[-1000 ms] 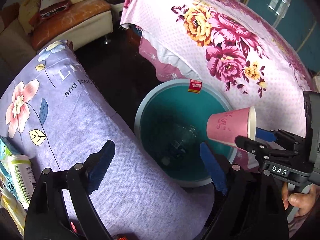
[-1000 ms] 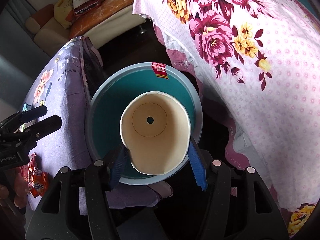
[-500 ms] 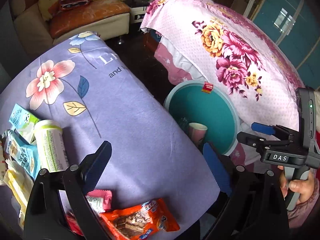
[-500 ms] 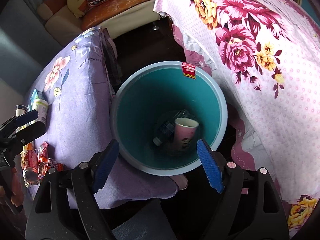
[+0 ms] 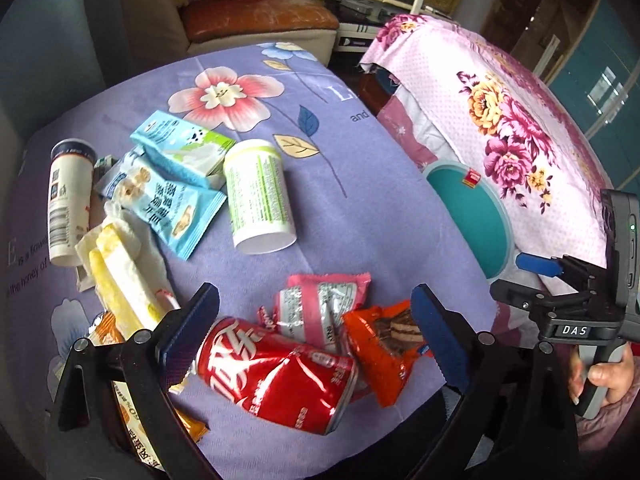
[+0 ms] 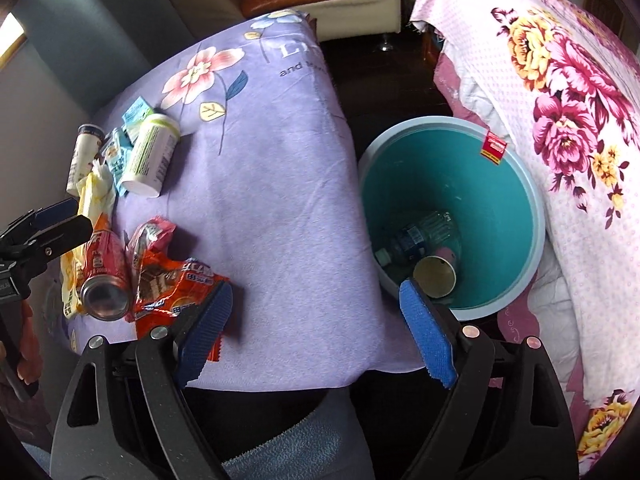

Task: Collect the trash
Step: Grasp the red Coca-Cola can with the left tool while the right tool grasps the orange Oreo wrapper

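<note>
Trash lies on the purple flowered tablecloth (image 5: 360,208): a crushed red cola can (image 5: 276,372), an orange biscuit wrapper (image 5: 384,344), a pink wrapper (image 5: 320,304), a white-green cup (image 5: 258,196), blue packets (image 5: 168,196), a white tube (image 5: 68,200) and yellow tissue (image 5: 116,268). My left gripper (image 5: 316,344) is open and empty, just above the can. My right gripper (image 6: 316,328) is open and empty between table edge and teal bin (image 6: 520,184). The pink paper cup (image 6: 436,276) and a plastic bottle (image 6: 416,236) lie inside the bin.
A pink floral bedspread (image 6: 580,120) hangs right of the bin. A sofa with an orange cushion (image 5: 256,12) stands behind the table. The bin also shows in the left wrist view (image 5: 496,216), beyond the table's right edge.
The right gripper opened and dropped the pink cup into the bin, then pulled back. The left gripper swung left from the bin to over the trash on the table.
</note>
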Tool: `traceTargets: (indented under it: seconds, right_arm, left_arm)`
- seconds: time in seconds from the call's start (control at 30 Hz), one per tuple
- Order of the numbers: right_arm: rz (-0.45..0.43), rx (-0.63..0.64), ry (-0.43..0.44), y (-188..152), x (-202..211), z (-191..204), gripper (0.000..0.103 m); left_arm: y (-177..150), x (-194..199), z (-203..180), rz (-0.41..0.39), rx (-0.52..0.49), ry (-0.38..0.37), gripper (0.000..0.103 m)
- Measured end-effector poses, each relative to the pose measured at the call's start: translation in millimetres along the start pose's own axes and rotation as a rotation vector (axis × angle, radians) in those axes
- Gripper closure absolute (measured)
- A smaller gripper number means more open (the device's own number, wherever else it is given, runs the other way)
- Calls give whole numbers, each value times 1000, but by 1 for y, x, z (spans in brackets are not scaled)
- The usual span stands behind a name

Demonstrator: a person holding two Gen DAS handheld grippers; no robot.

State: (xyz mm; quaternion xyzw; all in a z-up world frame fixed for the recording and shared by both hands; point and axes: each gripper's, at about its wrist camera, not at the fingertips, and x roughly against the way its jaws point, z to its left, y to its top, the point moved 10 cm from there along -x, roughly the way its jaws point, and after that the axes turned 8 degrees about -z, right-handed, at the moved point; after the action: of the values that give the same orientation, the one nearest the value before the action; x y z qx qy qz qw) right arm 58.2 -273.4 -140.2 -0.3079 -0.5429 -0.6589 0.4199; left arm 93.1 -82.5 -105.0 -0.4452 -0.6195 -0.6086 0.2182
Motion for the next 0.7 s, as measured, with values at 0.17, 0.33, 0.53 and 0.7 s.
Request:
traceTargets:
  seconds: [0.17,0.33,0.53,0.7]
  right_arm:
    - [39,31,31,-10,-7,28,21]
    - [69,56,45,-19,-14,48,21]
    - [96,72,57,-26,-22,63,21]
    - [125,86,74,-33,-32,74,21]
  left_arm:
    - [-24,7,23,12,66,9,7]
    - [-43,3,36,24,99,35,6]
    - [-62,-3,45,47,85,59,7]
    - [-71,-2,59,50,107,62,7]
